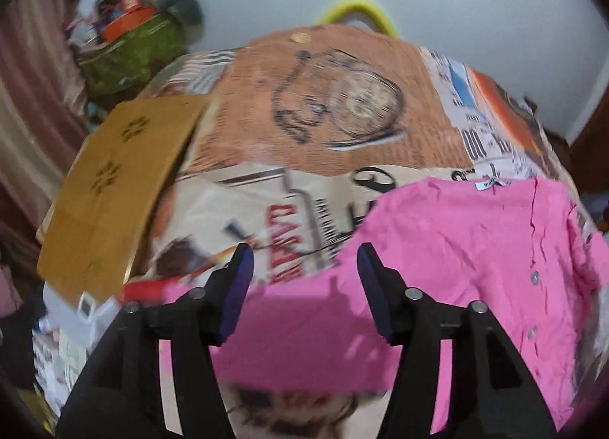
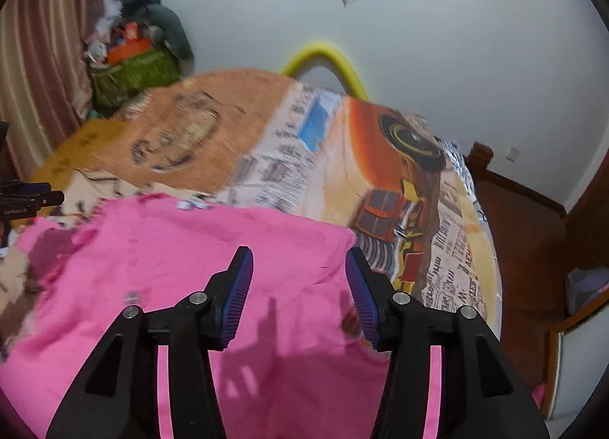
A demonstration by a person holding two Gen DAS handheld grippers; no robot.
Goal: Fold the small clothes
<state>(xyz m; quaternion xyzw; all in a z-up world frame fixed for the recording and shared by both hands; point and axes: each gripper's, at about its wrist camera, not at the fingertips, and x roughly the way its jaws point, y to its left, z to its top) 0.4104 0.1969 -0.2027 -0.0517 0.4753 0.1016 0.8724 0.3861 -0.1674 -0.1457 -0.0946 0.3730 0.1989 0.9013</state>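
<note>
A small pink buttoned shirt lies spread flat on a bed with a printed cover. Its white neck label points to the far side. My left gripper is open and empty, hovering over the shirt's left edge. In the right wrist view the pink shirt fills the near part of the bed. My right gripper is open and empty, above the shirt's right part near its right edge. The tip of the left gripper shows at the far left there.
A yellow-brown cardboard sheet lies on the bed's left side. A green basket heaped with clutter stands by the curtain. A yellow foam loop stands behind the bed. Wooden furniture is to the right.
</note>
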